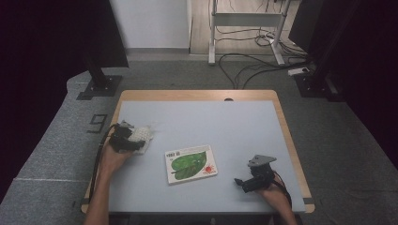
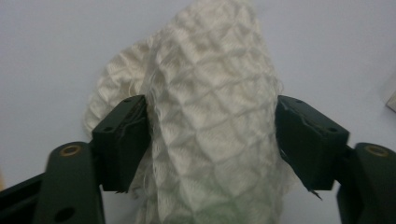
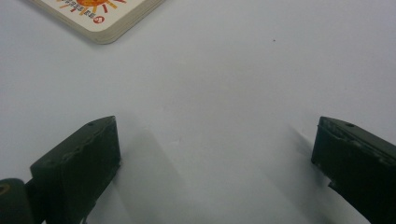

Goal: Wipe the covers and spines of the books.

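Left gripper (image 2: 212, 135) fingers clamped on white waffle cloth (image 2: 210, 107); right gripper (image 3: 215, 158) fingers wide apart, holding nothing.

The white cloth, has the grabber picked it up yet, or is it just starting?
Just starting, it looks like. Done: the left gripper has reached the white cloth, with a jaw on each side of the bunched fabric. In hand: both pads touch it, so it is pinching. Left: the cloth lies on the table, not yet lifted. The right gripper waits open near the book.
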Demonstrator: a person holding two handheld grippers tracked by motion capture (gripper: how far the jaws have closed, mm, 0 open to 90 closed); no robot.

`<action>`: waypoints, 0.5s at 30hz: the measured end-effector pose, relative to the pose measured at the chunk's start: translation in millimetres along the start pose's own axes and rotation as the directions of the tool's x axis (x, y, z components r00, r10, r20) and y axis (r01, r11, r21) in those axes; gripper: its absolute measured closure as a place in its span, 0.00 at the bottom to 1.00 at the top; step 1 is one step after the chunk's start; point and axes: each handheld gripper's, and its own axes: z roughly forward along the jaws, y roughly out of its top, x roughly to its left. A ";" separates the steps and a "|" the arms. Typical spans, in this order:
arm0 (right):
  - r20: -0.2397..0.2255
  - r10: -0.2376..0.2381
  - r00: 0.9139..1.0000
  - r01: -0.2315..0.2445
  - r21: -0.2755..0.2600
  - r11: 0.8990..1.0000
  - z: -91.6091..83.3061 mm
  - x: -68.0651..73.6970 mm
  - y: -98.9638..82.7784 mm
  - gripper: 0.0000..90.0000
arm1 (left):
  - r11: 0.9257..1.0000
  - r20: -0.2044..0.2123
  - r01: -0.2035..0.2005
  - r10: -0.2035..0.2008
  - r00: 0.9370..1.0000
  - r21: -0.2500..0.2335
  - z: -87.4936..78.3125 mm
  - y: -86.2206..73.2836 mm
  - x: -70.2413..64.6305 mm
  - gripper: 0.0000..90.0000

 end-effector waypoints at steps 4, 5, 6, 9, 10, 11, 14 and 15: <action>0.000 0.001 1.000 -0.001 -0.001 1.000 0.0 0.1 0.0 0.01 | 0.999 0.027 0.033 -0.032 0.999 -0.026 0.8 -4.1 2.0 0.53; 0.000 0.001 1.000 -0.001 -0.001 1.000 0.0 0.1 0.0 0.01 | 0.999 0.034 0.030 -0.030 0.999 -0.027 0.1 -4.6 2.1 0.58; 0.001 0.002 1.000 -0.002 -0.001 1.000 0.0 0.1 0.0 0.01 | 0.999 0.033 0.025 -0.024 0.999 -0.029 -1.2 -4.8 1.9 0.62; 0.000 0.001 1.000 -0.001 -0.001 1.000 0.0 0.1 0.0 0.01 | 0.999 0.031 0.006 -0.005 1.000 -0.040 -6.6 -3.8 0.7 0.69; 0.000 0.001 1.000 -0.001 -0.001 1.000 0.0 0.0 0.0 0.01 | 0.999 0.030 0.002 -0.001 1.000 -0.045 -8.8 -3.4 0.2 0.70; 0.000 0.001 1.000 -0.001 -0.001 1.000 0.0 0.0 0.0 0.01 | 0.999 0.032 -0.002 0.003 0.999 -0.048 -11.3 -3.2 0.4 0.70; 0.000 0.002 1.000 -0.002 -0.001 1.000 0.0 0.1 -0.1 0.01 | 0.998 0.043 -0.003 0.006 0.999 -0.061 -19.7 -2.9 0.8 0.71; 0.000 0.002 1.000 -0.002 -0.002 1.000 -0.1 0.1 -0.1 0.01 | 0.998 0.045 -0.004 0.007 0.999 -0.067 -23.9 -2.6 0.9 0.71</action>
